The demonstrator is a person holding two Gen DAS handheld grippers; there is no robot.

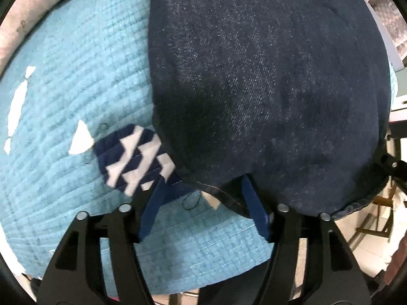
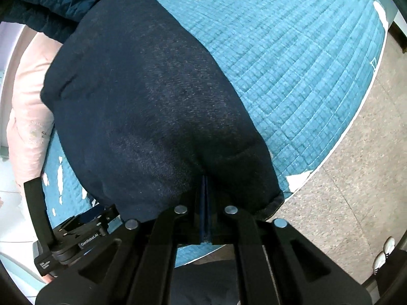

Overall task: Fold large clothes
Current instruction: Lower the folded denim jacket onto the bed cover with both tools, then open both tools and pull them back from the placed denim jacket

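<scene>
A large dark blue denim garment (image 1: 267,76) lies over a light blue quilted bedspread (image 1: 71,81). In the left wrist view my left gripper (image 1: 202,190) is open, its blue fingers (image 1: 150,211) spread at the garment's near hem, one finger tip under the cloth. In the right wrist view the same denim (image 2: 152,106) fills the middle. My right gripper (image 2: 206,190) is shut on the garment's near edge, its blue fingers pressed together with the tips hidden under the fabric.
A navy and white patterned patch (image 1: 134,157) sits on the quilt by the left fingers. A pink pillow (image 2: 28,117) and dark bedding (image 2: 51,2) lie at the far left. The bed edge meets a grey floor (image 2: 343,190) on the right. The other gripper (image 2: 63,239) shows at lower left.
</scene>
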